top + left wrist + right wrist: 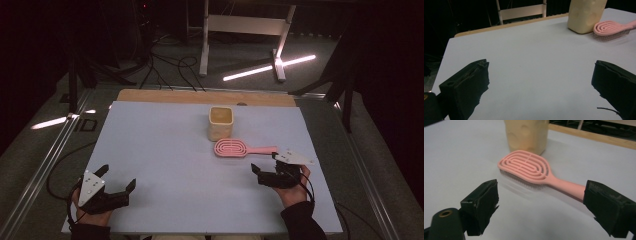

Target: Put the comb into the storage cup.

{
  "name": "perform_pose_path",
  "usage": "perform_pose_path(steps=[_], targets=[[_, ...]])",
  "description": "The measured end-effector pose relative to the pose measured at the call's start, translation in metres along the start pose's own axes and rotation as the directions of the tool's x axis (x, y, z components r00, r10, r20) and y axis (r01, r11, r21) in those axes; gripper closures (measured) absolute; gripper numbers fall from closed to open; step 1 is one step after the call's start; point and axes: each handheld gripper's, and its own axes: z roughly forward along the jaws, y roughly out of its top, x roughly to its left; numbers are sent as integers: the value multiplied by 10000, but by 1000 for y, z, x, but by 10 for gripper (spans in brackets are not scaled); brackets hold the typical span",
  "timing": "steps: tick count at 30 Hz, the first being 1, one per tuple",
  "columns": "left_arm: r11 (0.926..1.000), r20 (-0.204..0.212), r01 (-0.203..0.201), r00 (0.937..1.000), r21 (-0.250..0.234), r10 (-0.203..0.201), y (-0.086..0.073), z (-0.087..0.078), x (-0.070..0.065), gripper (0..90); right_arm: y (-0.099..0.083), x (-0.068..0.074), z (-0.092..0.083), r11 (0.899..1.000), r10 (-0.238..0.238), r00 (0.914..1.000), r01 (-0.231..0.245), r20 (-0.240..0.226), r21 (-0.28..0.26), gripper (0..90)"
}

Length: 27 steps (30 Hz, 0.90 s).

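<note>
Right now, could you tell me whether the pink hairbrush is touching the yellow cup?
Apart. In the high view a strip of bare table separates the pink hairbrush from the yellow cup behind it.

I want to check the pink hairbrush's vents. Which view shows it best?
The right gripper view: the pink hairbrush lies close, bristles down, its vented back and handle sharp. The high view shows it whole but small, by the yellow cup. The left gripper view catches its head at the edge.
</note>
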Motion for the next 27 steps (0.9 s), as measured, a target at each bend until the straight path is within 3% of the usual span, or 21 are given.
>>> perform_pose_path(steps=[5, 15, 23, 27], targets=[[10000, 5, 12, 10000, 3, -12, 0, 1, 0, 16, -11, -4, -16, 9981, 27, 9998, -15, 196, -613, 122], [10000, 17, 23, 10000, -53, -23, 0, 1, -1, 15, -34, -9, -40, 9931, 468, 9986, -438, 258, -1089, 102], [9999, 89, -68, 9999, -137, 69, 1, 2, -2, 14, -46, -15, -44, 9892, 755, 9965, -705, 347, -1281, 100], [9998, 157, -178, 9997, -130, 180, 1, 5, -4, 14, -46, -12, -44, 9898, 528, 9978, -470, 404, -1343, 100]])
